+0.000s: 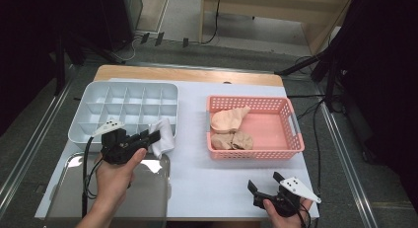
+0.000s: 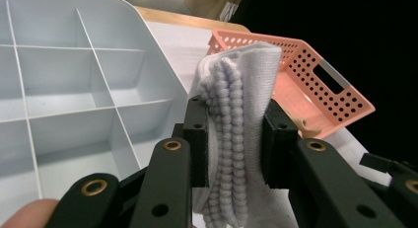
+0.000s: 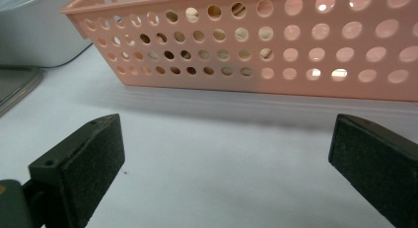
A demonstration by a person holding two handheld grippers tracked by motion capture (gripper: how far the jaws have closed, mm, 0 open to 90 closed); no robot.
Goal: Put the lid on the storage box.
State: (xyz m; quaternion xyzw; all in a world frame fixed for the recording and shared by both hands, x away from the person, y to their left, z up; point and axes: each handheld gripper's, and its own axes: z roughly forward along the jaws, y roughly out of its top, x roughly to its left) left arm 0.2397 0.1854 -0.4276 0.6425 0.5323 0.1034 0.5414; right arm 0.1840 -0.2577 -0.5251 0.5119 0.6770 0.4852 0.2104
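Left claw [image 2: 231, 139] clenched on the folded white knitted sock [image 2: 241, 114], over the grey compartment tray's [image 1: 98, 97] right edge. Soft, light, floppy — pinch mid-fold. Right claw [image 3: 224, 164] gapes wide above the counter [image 3: 222, 139].

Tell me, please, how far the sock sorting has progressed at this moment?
Done: nothing yet; the divided grey organizer looks empty. In hand: the left gripper clamps a folded white sock at the organizer's corner. Left: beige socks wait in the pink basket; the right gripper is open, idle.
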